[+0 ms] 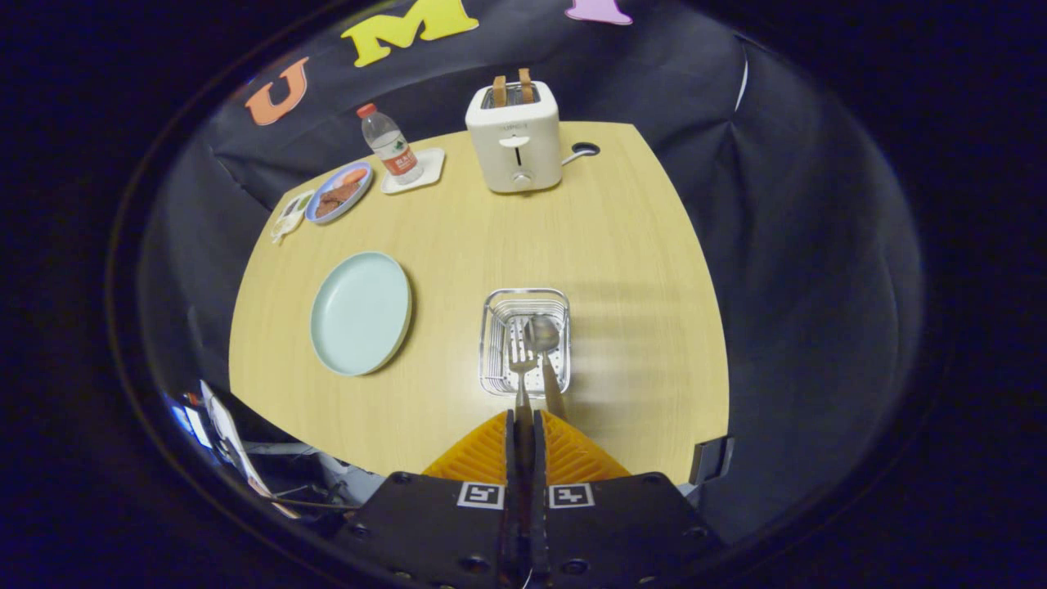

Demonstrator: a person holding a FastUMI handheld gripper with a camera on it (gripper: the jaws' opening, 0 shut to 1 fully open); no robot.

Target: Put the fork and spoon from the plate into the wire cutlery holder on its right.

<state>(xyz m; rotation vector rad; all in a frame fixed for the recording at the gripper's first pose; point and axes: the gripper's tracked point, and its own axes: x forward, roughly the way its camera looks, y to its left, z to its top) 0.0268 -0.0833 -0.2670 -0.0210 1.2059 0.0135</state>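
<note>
My gripper (522,419) is shut on the handle of the fork (521,358), whose tines point away from me over the wire cutlery holder (494,343). The spoon (541,334) lies in the holder with its bowl toward the far side; its handle leans out over the near rim, just right of my fingers. The pale blue plate (360,312) sits on the wooden table to the left of the holder, with nothing on it.
A white toaster (514,139) with two bread slices stands at the table's far side. Left of it are a water bottle (390,143) on a white coaster, a blue dish of food (339,193) and a small white dish (291,214).
</note>
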